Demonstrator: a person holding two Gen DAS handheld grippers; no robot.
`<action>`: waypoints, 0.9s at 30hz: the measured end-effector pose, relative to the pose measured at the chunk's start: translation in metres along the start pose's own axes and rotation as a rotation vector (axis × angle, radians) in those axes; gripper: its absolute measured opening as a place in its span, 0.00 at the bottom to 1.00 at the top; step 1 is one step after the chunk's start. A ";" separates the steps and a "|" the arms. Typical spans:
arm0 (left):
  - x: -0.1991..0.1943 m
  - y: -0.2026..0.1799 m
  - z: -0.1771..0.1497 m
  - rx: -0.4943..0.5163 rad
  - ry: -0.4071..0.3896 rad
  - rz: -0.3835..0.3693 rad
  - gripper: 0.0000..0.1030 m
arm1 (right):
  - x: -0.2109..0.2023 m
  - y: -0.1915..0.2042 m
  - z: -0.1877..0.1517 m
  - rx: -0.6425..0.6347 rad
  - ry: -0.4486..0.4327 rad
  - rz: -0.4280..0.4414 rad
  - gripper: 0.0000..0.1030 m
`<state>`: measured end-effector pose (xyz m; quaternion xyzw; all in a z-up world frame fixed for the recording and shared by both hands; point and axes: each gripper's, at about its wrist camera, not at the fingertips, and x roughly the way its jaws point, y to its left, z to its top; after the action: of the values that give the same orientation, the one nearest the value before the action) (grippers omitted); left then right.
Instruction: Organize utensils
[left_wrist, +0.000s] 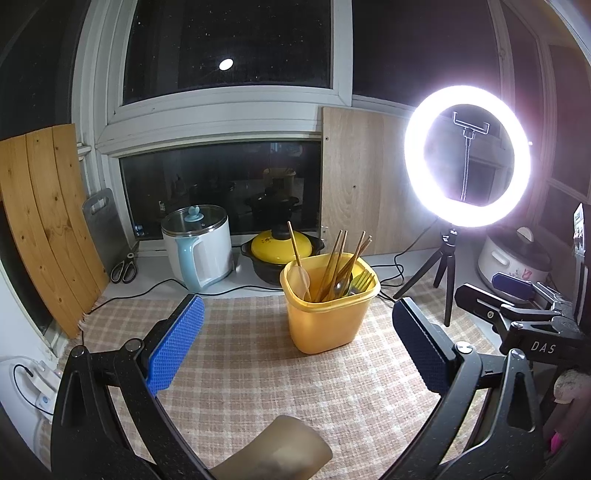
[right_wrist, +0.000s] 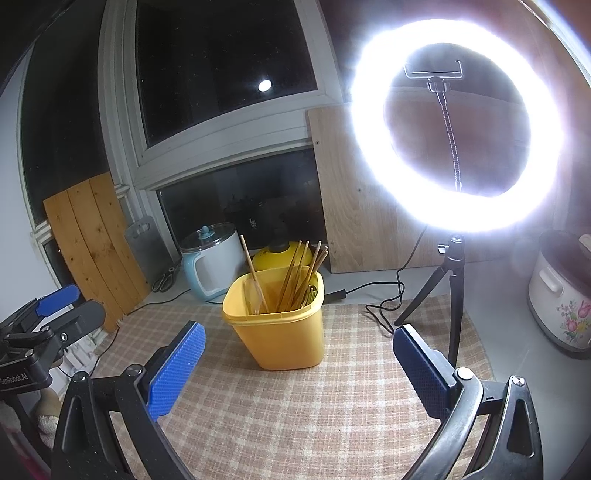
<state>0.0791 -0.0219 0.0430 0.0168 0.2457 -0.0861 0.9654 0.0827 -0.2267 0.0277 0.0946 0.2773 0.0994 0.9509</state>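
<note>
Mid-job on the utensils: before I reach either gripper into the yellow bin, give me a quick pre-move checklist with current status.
1. Left gripper open, nothing held: ok.
2. Right gripper open, nothing held: ok.
3. Yellow bin upright on the checked cloth: ok.
4. Chopsticks stand above the rim, reachable: ok.
5. Ring light tripod and its cable lie close to the bin's right: not ok, mind them.
6. Utensils at the bin's bottom sorted: cannot tell.

Open checked cloth (left_wrist: 240, 387) lies before the yellow holder (left_wrist: 327, 321); the ring light's tripod (left_wrist: 441, 273) and cable (right_wrist: 384, 314) crowd its right.
</note>
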 end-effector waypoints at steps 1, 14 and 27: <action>0.000 0.001 -0.001 -0.001 -0.001 0.001 1.00 | 0.000 0.000 0.000 0.002 -0.001 -0.001 1.00; 0.002 0.002 -0.001 0.002 -0.002 0.001 1.00 | 0.002 0.002 -0.001 0.005 0.002 -0.003 1.00; 0.002 -0.001 0.002 -0.002 0.004 0.027 1.00 | 0.000 -0.002 0.000 0.010 0.010 -0.008 1.00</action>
<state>0.0815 -0.0236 0.0433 0.0194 0.2473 -0.0727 0.9660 0.0833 -0.2287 0.0269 0.0978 0.2831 0.0949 0.9494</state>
